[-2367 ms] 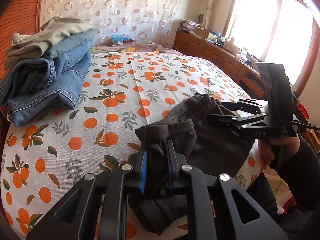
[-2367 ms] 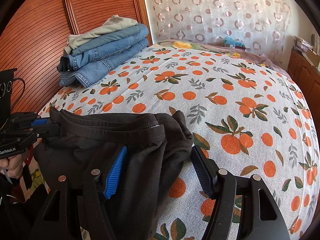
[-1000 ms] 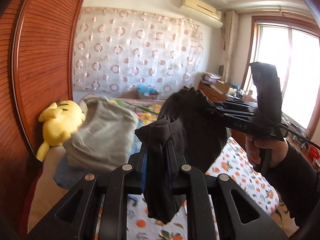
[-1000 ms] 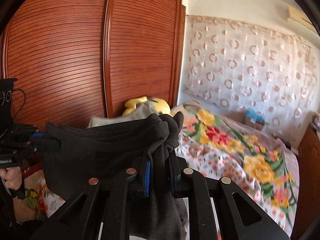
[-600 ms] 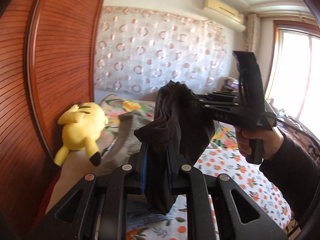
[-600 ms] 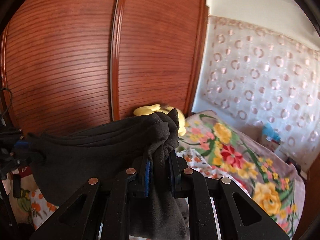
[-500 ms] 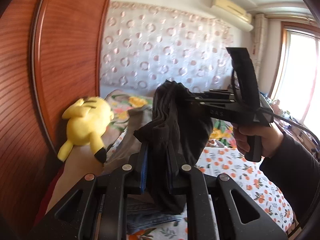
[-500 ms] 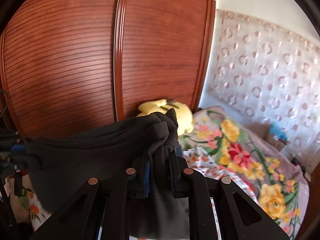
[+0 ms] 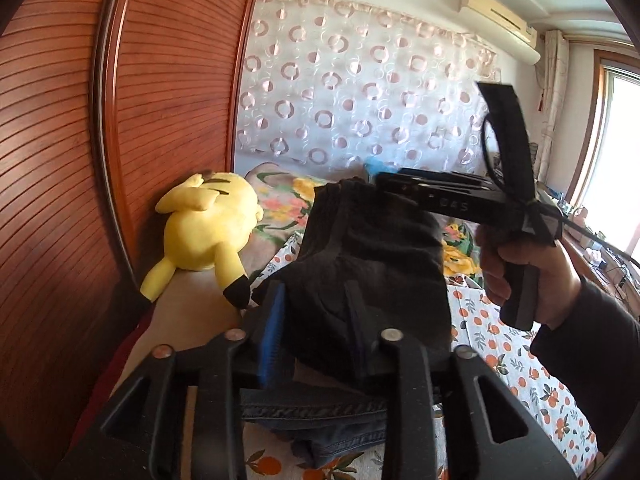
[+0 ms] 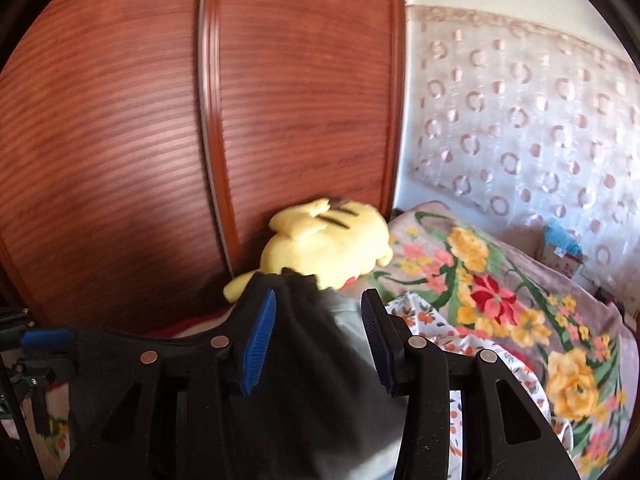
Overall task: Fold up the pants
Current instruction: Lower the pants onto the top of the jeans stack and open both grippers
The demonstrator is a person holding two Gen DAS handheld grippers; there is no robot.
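Note:
The folded black pants [image 9: 372, 248] lie bunched on top of a stack of folded jeans [image 9: 312, 416] at the wardrobe side of the bed. My left gripper [image 9: 314, 292] is opening, and the cloth sits loose between its blue pads. In the right wrist view my right gripper [image 10: 320, 300] is opening too. The black pants [image 10: 296, 380] sag between its parted pads over grey trousers [image 10: 348, 312]. The right gripper [image 9: 384, 180] shows beyond the pants, held by a hand [image 9: 520, 272]. The left gripper [image 10: 40, 344] shows at the left edge.
A yellow plush toy [image 9: 208, 236] lies against the slatted wooden wardrobe door [image 10: 120, 140] just behind the stack. An orange-print sheet [image 9: 500, 352] covers the bed on the right. A floral blanket [image 10: 500, 300] lies toward the curtained wall.
Both grippers were shut on the black pants and carried them over to the stack by the plush toy. Now both jaws have parted and the cloth has dropped between them.

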